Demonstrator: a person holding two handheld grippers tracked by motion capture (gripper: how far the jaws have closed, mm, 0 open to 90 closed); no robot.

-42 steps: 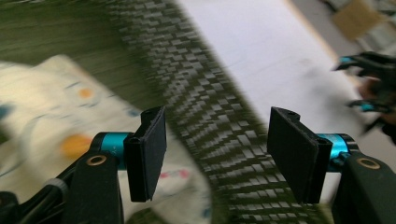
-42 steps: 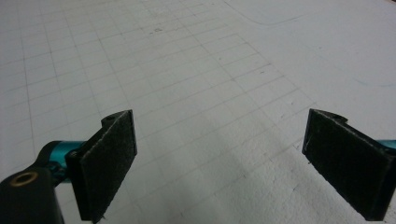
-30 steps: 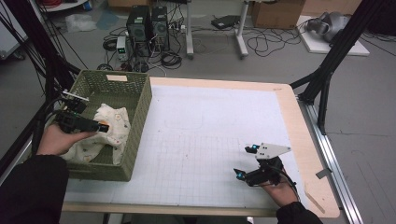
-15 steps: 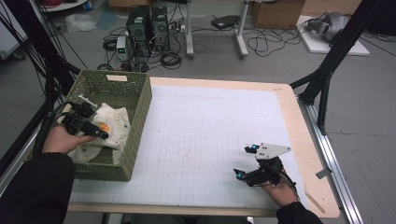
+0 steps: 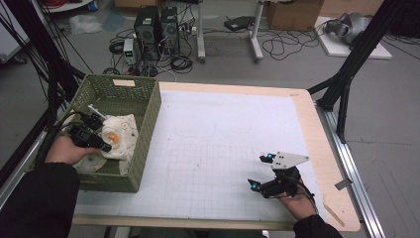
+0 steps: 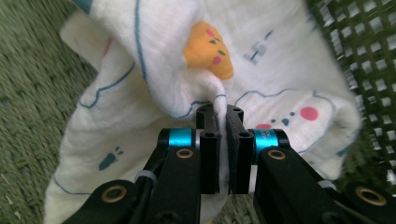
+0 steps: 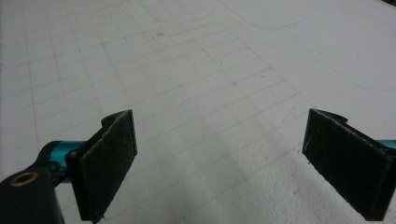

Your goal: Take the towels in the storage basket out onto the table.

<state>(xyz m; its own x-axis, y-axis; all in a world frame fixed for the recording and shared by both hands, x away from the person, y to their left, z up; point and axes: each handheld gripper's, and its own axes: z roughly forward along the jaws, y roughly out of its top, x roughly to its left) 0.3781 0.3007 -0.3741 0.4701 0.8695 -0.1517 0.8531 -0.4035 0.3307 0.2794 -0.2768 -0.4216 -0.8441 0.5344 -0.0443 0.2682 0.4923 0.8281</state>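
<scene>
cloth [image 6: 154, 70]: soft printed fabric | basket [image 5: 148, 124]: woven green plastic | table [image 5: 223, 148]: matt white

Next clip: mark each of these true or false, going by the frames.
1. The left gripper has just closed, its fingers pinching a fold of the white printed cloth. True.
2. The cloth lies on the white table mat. False: it lies inside the green basket.
3. The right gripper is open with nothing between its fingers. True.
4. The right gripper is inside the basket. False: it is held over the white gridded mat, near the table's right front.
5. The basket stands at the table's right edge. False: it stands at the left.
</scene>
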